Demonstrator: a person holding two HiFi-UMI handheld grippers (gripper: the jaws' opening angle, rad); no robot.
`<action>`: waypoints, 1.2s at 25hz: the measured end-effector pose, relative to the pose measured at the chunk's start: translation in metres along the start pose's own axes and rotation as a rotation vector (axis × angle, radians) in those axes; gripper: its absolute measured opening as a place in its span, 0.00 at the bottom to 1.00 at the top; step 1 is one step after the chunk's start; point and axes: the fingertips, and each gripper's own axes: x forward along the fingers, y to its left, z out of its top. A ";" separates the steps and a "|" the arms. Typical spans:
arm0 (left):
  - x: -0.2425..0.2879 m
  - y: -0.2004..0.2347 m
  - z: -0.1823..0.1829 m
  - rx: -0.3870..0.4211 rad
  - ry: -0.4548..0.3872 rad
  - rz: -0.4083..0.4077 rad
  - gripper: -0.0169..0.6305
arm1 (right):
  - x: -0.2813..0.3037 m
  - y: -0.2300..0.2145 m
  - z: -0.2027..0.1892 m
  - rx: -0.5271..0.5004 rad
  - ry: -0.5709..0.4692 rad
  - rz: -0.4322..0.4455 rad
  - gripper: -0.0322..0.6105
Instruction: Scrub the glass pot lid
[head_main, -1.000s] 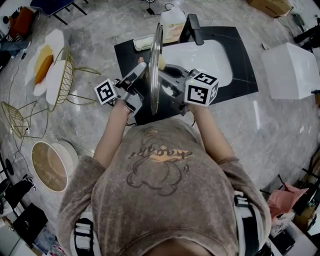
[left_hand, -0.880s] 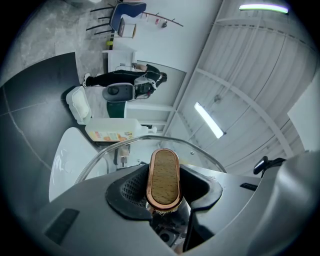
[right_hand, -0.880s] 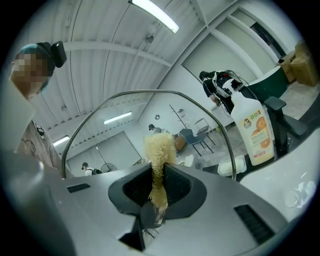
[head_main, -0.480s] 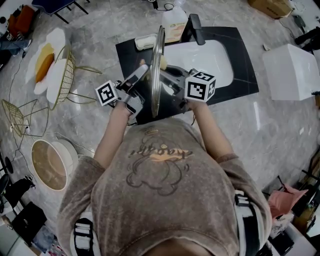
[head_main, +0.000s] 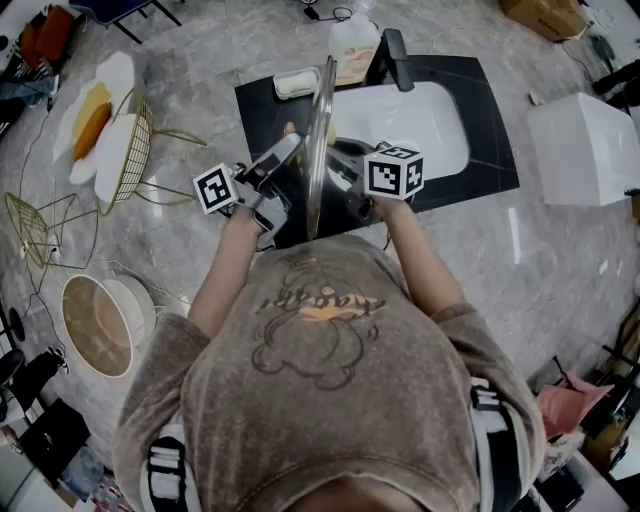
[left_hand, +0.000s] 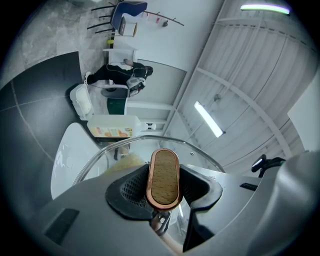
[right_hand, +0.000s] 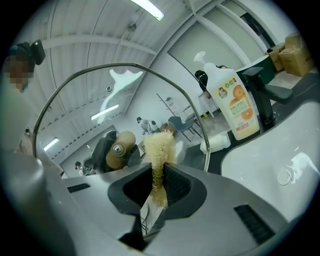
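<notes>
You're holding the round glass lid (head_main: 319, 150) on edge over the white sink (head_main: 420, 120), your left claw (left_hand: 162, 192) clamping its oval, copper-rimmed wooden knob (left_hand: 163, 172). Your right claw (right_hand: 159, 187) is pinching a straw-coloured fibrous scrubber (right_hand: 159, 147) beside the glass. Behind the sink, the pump bottle (right_hand: 234, 105) is showing an orange-fruit label, its print unreadable.

Lid (head_main: 318, 150) on edge at sink's (head_main: 425, 125) left, bottle (head_main: 352, 45) behind sink

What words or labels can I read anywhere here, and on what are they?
No text reads clearly.
Soap bottle label: print too blurred; only orange fruit pictures show.
Shirt: a cursive word over a drawing, too blurred to read.
Marker cubes: black-and-white square patterns, no letters.
</notes>
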 end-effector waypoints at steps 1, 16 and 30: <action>-0.001 0.000 -0.002 0.003 0.002 0.002 0.31 | 0.000 -0.001 -0.003 -0.001 0.006 -0.008 0.13; -0.032 -0.002 0.016 0.040 -0.082 0.034 0.31 | -0.045 -0.016 0.004 -0.011 -0.108 -0.090 0.13; -0.044 -0.001 0.039 0.292 -0.029 0.259 0.31 | -0.093 -0.031 0.003 0.013 -0.188 -0.197 0.13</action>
